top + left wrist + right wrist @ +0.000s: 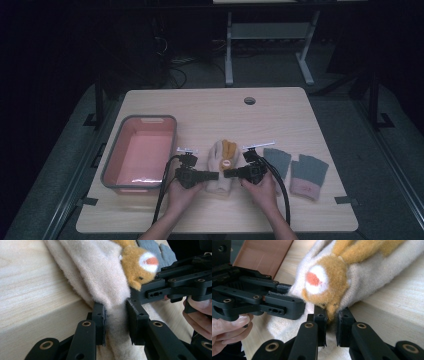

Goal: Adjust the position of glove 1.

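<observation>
Dark room all around, and a pale wooden table [210, 110] sits in the middle of it. On the table lies a cream mitten [222, 170] with a fuzzy orange animal face [226, 161] sewn on it. The mitten is the thing to go by here.

Left of the mitten sits a pink tub [140, 152] with a grey rim. Right of the mitten lie two grey gloves [300, 170], side by side, and the nearer one almost touches it. Beyond the mitten, near the far edge of the table, is a small round hole [249, 100].

The left gripper [212, 175] comes at the mitten from its left side. In the left gripper view its two black jaws are pinched tight on a fold of the cream mitten [100, 277], near the cuff end.

The right gripper [229, 173] comes at the mitten from its right side. In the right gripper view its jaws are squeezed on the mitten's edge just below the orange face [329, 277], with fuzz caught between them.

The two grippers point at each other, and their tips are very close above the mitten. A hand holds each gripper just in front of the mitten, on the person's side.
</observation>
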The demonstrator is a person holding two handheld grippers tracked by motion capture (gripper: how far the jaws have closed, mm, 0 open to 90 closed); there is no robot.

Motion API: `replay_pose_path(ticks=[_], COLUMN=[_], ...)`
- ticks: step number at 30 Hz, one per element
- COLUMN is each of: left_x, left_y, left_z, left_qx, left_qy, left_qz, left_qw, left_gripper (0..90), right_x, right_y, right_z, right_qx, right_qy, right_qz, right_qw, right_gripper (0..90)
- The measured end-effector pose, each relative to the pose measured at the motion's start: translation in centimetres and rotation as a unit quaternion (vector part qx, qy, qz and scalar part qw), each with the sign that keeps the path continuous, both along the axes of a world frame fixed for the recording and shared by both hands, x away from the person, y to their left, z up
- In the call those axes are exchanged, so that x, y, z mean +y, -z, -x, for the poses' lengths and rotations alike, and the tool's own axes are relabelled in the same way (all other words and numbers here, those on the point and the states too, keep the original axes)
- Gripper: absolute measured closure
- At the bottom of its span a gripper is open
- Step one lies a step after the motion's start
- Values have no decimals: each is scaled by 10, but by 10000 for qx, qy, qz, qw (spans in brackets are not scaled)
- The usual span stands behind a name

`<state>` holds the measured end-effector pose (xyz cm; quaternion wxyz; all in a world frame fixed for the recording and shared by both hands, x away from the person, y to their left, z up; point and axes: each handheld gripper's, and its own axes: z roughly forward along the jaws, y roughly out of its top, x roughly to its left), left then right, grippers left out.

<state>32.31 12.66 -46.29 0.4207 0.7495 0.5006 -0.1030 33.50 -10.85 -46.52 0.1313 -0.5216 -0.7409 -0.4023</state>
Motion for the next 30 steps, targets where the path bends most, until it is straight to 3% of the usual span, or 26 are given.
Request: replay_pose_path(ticks=[30], left_x=[7], left_y=[-49], left_z=[-6], left_qx=[-426], left_qy=[78], left_qz=[317], left_qw=[9986], left_gripper=[711], right_x=[-3], right_y=[-49], right_z=[-5], right_qx=[-259], right_qy=[-84], right_qz=[-188], right_qw=[9995], right_gripper=[819])
